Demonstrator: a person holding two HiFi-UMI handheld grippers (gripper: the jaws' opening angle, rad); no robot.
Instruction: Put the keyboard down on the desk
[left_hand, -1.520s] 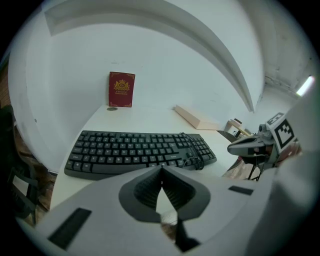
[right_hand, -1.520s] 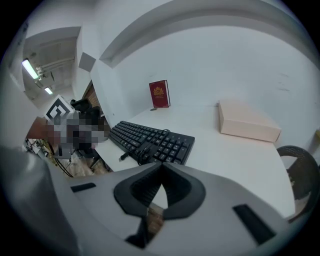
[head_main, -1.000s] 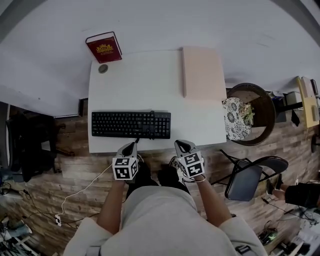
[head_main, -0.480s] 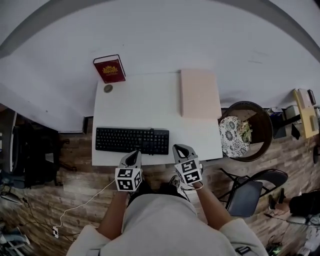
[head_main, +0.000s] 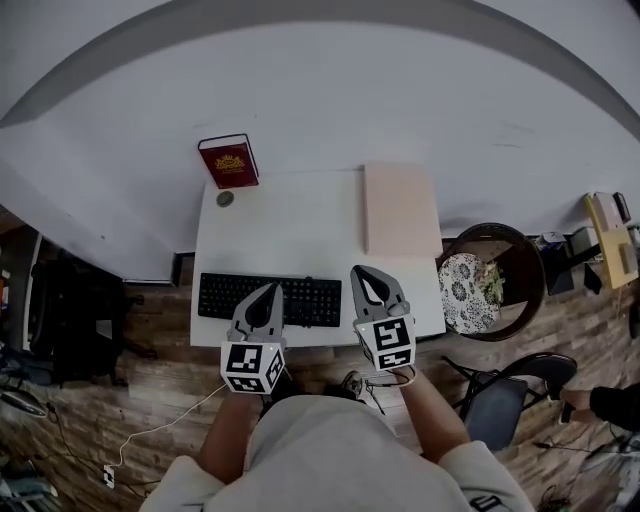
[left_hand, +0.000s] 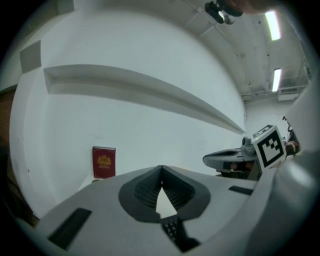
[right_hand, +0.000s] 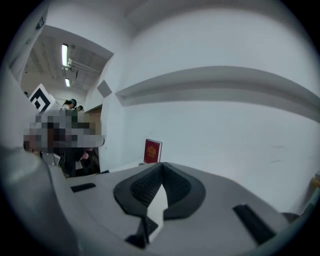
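The left gripper (head_main: 269, 289) has its jaws pressed together with nothing between them, and so does the right gripper (head_main: 359, 271). Each carries a cube of black-and-white square markers, with no words on them.

The keyboard (head_main: 312, 301) lies flat on the desk (head_main: 300, 225), along the near edge. The left gripper's tips hang over its middle and hide that stretch. The right gripper's tips sit just past its right end.

Beyond both grippers the desk top is bare and white. Ahead of the right gripper a pale pink board (head_main: 400, 208) lies at the far right corner. Ahead and to the left of the left gripper a red book (head_main: 229, 160) stands against the wall. It bears a gold emblem, but its lettering is too small to read. A small round thing (head_main: 225, 199) beside it cannot be made out.
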